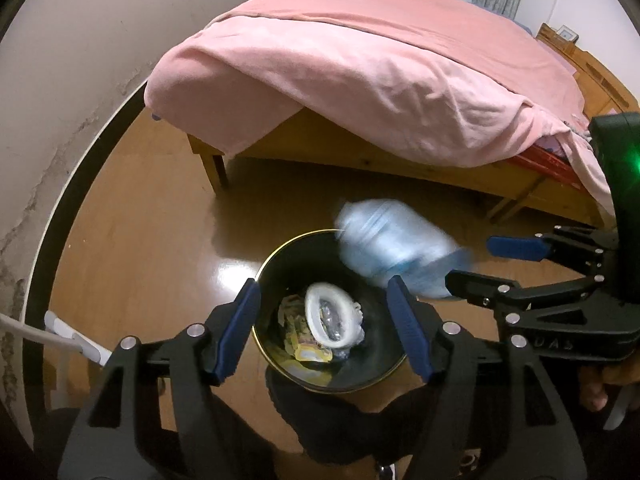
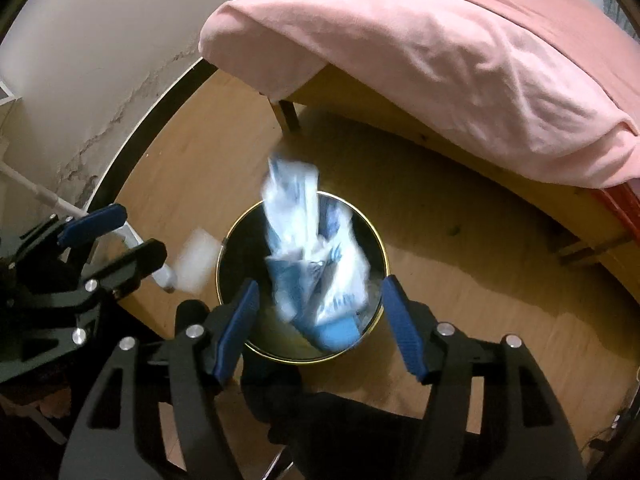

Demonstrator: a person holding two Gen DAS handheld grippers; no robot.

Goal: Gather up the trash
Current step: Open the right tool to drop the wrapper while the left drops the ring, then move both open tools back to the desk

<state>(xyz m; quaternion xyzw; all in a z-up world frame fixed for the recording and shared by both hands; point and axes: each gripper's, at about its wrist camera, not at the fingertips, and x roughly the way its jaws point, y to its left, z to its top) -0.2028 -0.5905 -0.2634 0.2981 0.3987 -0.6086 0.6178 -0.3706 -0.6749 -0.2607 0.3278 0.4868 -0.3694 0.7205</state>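
A black bin with a gold rim (image 1: 296, 238) stands on the wooden floor under both grippers. My left gripper (image 1: 322, 282) is open above it, and nothing touches its blue pads. Inside the bin, a blurred white ring-shaped piece (image 1: 330, 316) hangs over yellow and silver wrappers (image 1: 308, 350). A blurred blue-and-white plastic pack (image 1: 396, 248) is in the air at the bin's far rim, beside my right gripper (image 1: 472, 262). In the right wrist view that pack (image 2: 316, 264) is over the bin (image 2: 380, 240), free of the open right gripper (image 2: 320, 312). The left gripper (image 2: 140, 230) shows at the left.
A bed with a pink cover (image 1: 360, 80) on a wooden frame (image 1: 216, 160) stands behind the bin. A white wall with peeling paint (image 1: 60, 120) runs along the left, with a white pole (image 2: 48, 200) leaning near it. A person's dark shoe (image 1: 320, 412) is beside the bin.
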